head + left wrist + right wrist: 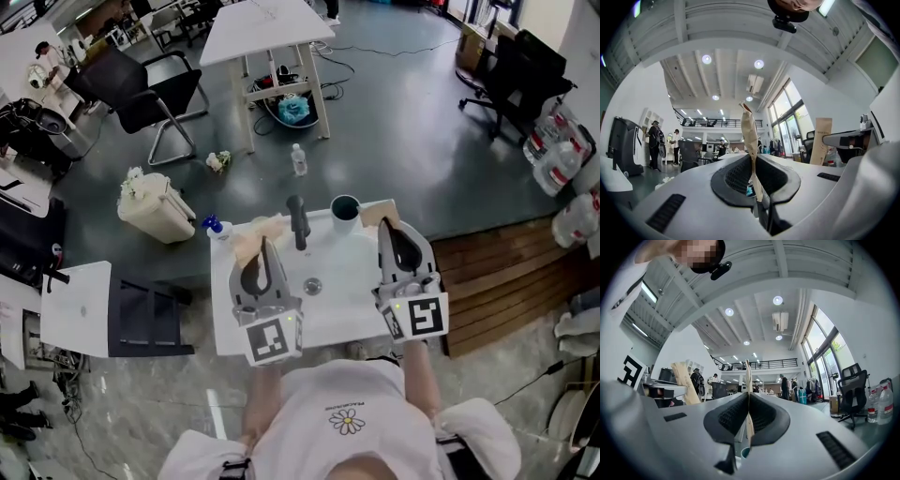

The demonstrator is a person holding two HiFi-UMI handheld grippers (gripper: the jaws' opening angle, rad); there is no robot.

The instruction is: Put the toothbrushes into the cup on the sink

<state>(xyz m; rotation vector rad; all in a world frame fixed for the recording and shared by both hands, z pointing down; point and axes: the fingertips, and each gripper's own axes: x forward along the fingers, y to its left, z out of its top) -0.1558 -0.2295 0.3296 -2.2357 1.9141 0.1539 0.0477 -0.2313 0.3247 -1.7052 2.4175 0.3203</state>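
On my left, the left gripper has its jaws pinched tight on a paper-wrapped toothbrush, held over the left side of the white sink. The cup stands at the sink's back rim, right of the faucet. My right gripper is clamped just as tight on a second wrapped toothbrush, just right of the cup.

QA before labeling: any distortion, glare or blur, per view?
Head view: sharp, evenly lit. Left gripper view: heavy fisheye, black corners, ceiling lamps blown out. Right gripper view: same fisheye and black corners, windows overexposed.
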